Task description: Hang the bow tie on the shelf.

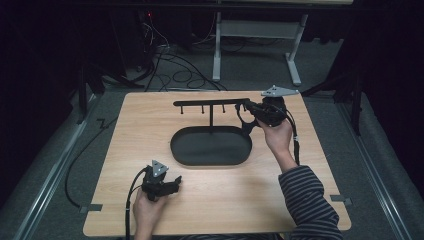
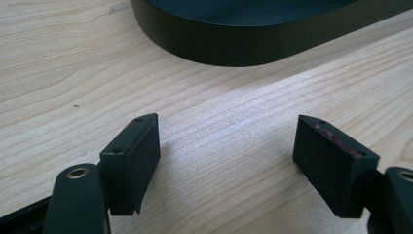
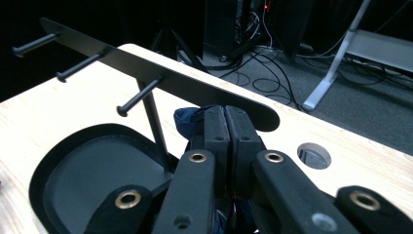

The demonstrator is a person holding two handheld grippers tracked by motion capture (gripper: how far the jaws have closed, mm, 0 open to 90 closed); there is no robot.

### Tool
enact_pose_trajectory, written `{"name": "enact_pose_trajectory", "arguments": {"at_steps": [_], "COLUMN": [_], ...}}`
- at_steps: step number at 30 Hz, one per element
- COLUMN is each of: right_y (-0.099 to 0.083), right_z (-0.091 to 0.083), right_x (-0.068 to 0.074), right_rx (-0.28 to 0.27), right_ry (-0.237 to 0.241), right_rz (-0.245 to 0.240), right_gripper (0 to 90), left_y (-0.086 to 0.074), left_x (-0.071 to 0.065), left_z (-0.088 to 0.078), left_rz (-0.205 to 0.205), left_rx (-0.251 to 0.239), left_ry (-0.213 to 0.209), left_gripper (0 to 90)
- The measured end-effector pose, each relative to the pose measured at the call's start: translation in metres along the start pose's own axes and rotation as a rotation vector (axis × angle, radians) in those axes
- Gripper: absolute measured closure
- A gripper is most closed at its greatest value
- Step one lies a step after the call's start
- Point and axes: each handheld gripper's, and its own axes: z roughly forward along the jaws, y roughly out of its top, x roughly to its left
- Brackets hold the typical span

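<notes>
A black rack (image 1: pixel 210 102) with a flat bar and several pegs stands on a post in a black oval tray (image 1: pixel 175 150) at mid table. My right gripper (image 1: pixel 250 107) is at the bar's right end, just under the bar (image 3: pixel 160 78). Its jaws are pressed together (image 3: pixel 225 114) on a dark blue fabric piece (image 3: pixel 187 119), which hangs as a dark loop (image 1: pixel 243 123) beside the tray. At the front left, my left gripper (image 1: pixel 177 181) rests low over the wood. It is open (image 2: pixel 226 146) with bare tabletop between its pads, and the tray wall (image 2: pixel 234 44) lies ahead of it.
The wooden table (image 1: pixel 125 150) has a round hole (image 3: pixel 313 155) near its far right corner. Cables (image 1: pixel 175 70) and a white desk frame (image 1: pixel 217 50) are on the floor beyond the far edge. The person's striped sleeve (image 1: pixel 307 200) reaches in at the right.
</notes>
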Motion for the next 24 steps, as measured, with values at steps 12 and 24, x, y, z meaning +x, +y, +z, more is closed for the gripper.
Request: {"name": "enact_pose_trajectory", "arguments": {"at_steps": [12, 24], "right_y": [-0.004, -0.008], "right_z": [0.003, -0.007], "right_x": [-0.01, -0.014], "right_rx": [0.011, 0.0], "right_ry": [-0.019, -0.014], "right_rz": [0.048, 0.065], "right_gripper": [83.9, 67.1], "left_y": [0.0, 0.0], "left_x": [0.0, 0.0], "left_z": [0.0, 0.0], "left_rz": [0.002, 0.001], "left_rx": [-0.001, -0.001], "left_ry": [-0.001, -0.001], "left_gripper": [25.6, 25.6]}}
